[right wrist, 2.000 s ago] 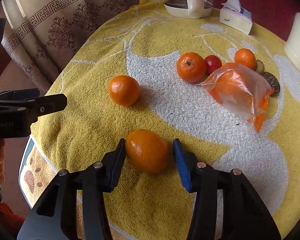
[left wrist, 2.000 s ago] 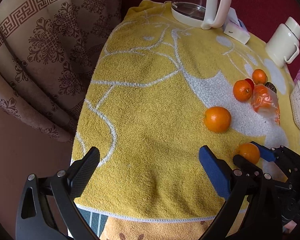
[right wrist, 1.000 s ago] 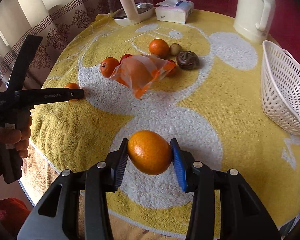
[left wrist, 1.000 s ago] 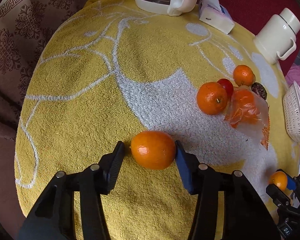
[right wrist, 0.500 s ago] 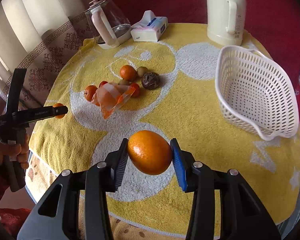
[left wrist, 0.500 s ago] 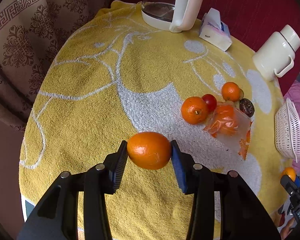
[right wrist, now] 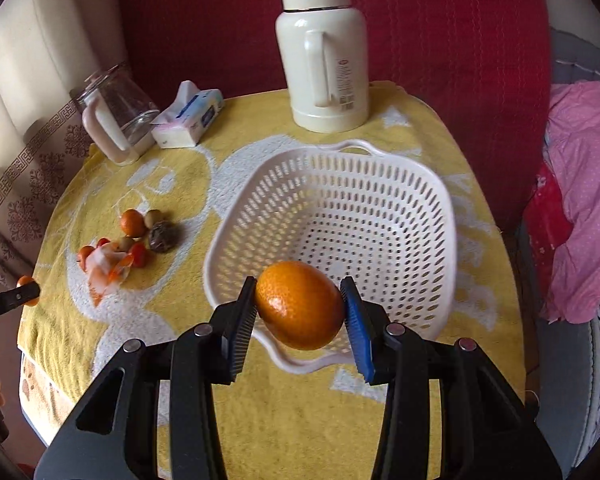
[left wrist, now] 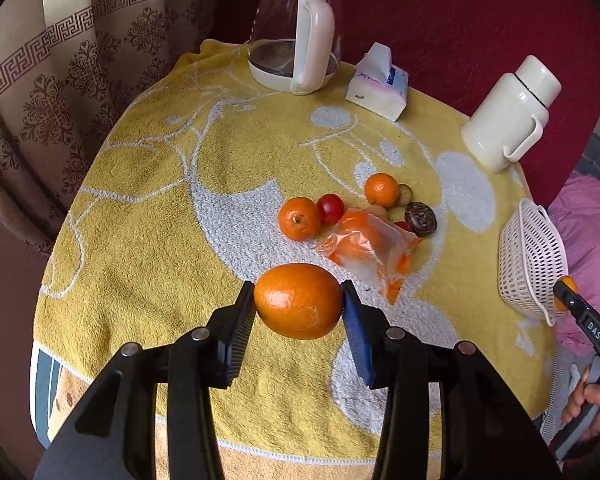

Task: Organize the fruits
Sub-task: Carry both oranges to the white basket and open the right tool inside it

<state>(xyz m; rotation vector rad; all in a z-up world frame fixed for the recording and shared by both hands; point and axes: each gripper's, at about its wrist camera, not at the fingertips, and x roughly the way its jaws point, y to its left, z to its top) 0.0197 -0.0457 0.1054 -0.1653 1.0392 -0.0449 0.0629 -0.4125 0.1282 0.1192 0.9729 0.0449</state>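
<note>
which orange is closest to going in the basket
The orange clamped in the right gripper: it hangs at the near rim of the white basket. The left gripper's orange is still over the towel.

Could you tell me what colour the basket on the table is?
White; the basket shows best in the right wrist view.

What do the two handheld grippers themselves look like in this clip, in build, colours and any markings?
Both match: the left gripper and right gripper are black frames with cut-out openings and silver round fasteners. Each has one black ribbed pad and one blue pad. From the left wrist view, the right gripper's side bears white letters, "DAS". A bare hand grips it.
</note>
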